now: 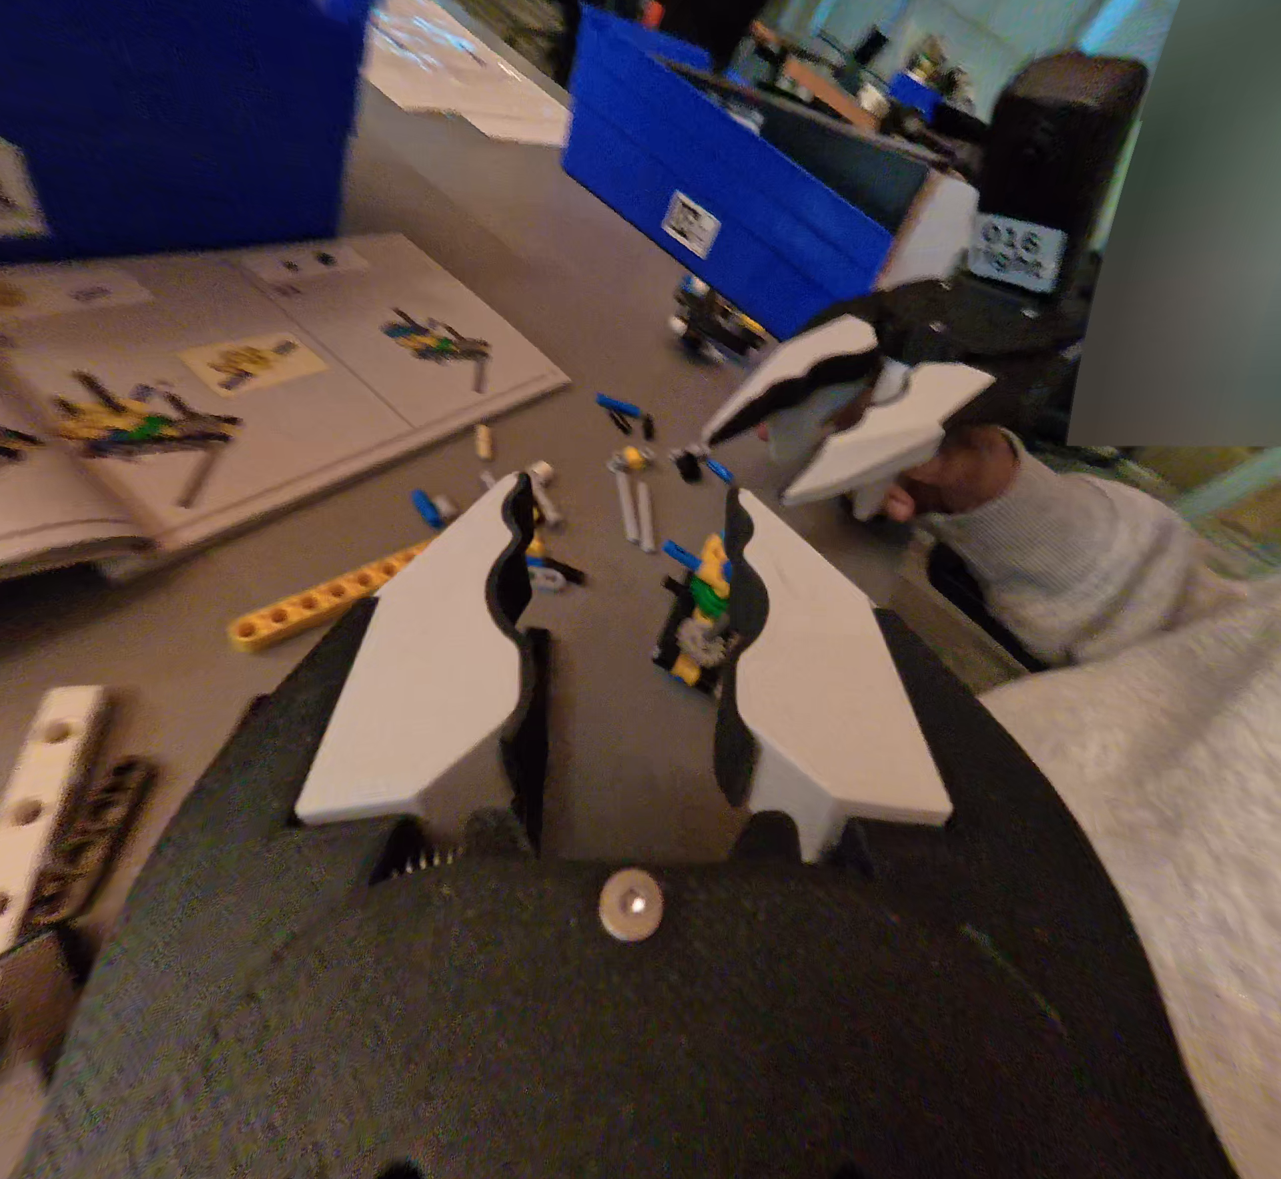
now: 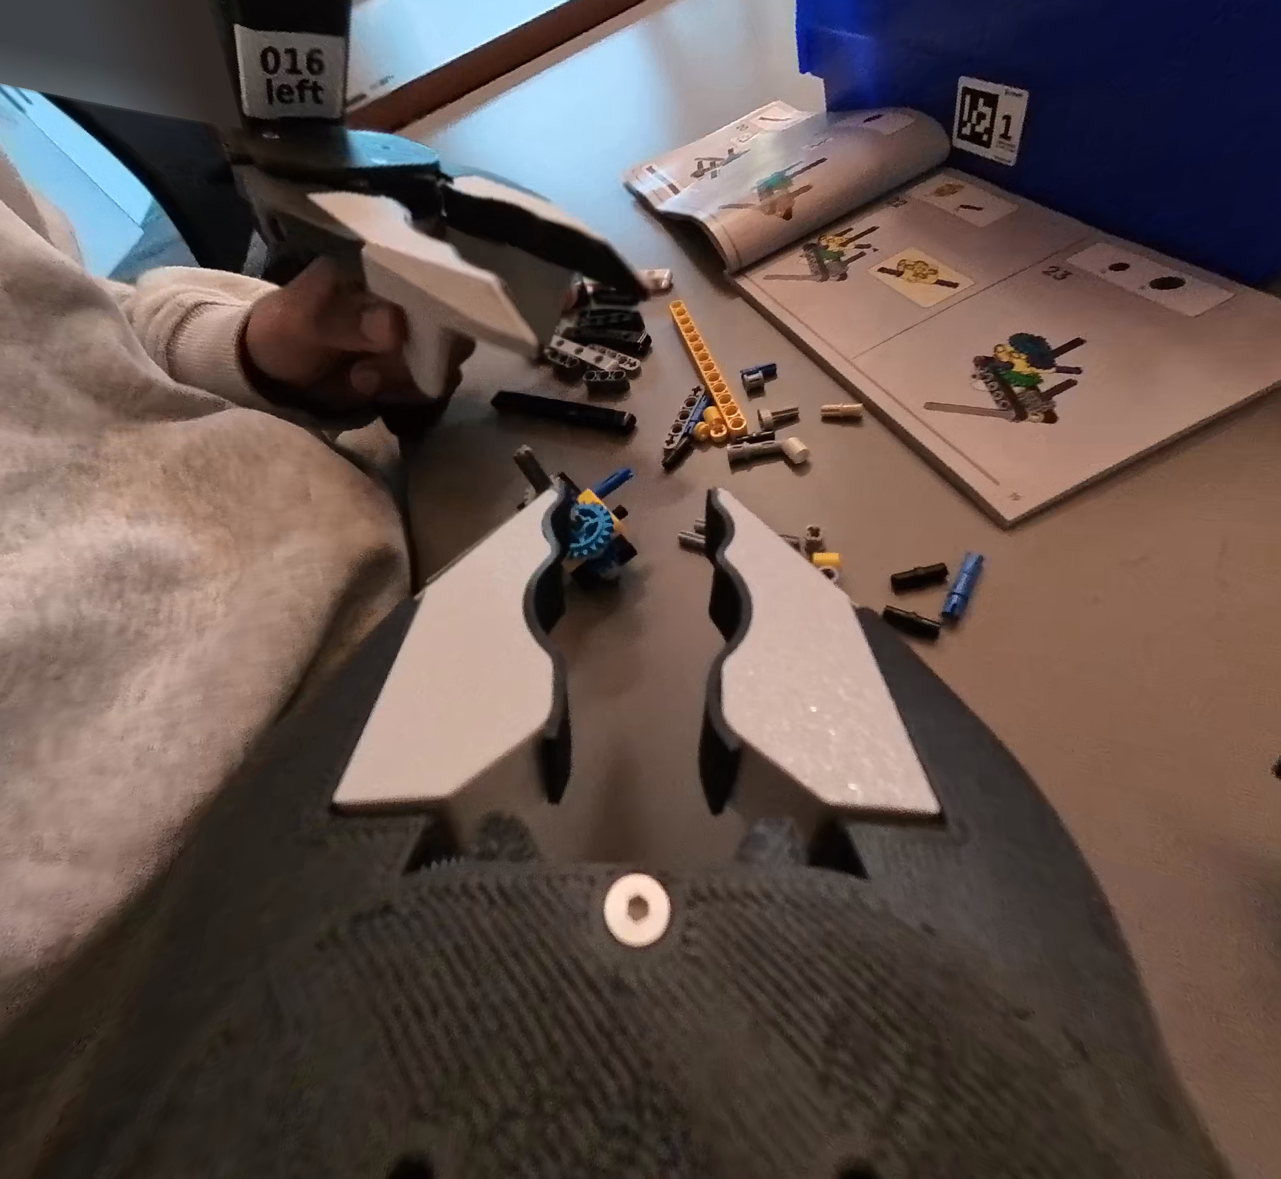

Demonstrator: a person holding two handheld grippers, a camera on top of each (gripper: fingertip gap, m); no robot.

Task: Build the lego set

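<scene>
A small lego assembly [image 1: 700, 612] in yellow, green and black with a gear lies on the grey table. It sits just inside the right finger of my open, empty left gripper [image 1: 627, 494]. In the right wrist view the assembly [image 2: 589, 536] shows a blue gear and lies against the inner side of the left finger of my right gripper [image 2: 634, 501]. That gripper is open and holds nothing. A long yellow beam [image 1: 326, 598] [image 2: 707, 362] lies nearby. The right gripper [image 1: 748, 466] shows at the right of the left wrist view. The left gripper [image 2: 589, 321] hovers over a pile of black beams [image 2: 596, 341].
An open instruction booklet [image 1: 277, 383] [image 2: 970, 314] lies beside a blue bin [image 2: 1040, 36]. Another blue bin [image 1: 693, 175] stands farther back with a small wheeled build [image 1: 707, 321] in front. Loose blue, black and grey pins [image 2: 922, 591] and a black axle [image 2: 561, 414] are scattered about. A person's grey sleeves border both views. From the left gripper's tips to the black axle [image 2: 561, 414] is close to 8 cm.
</scene>
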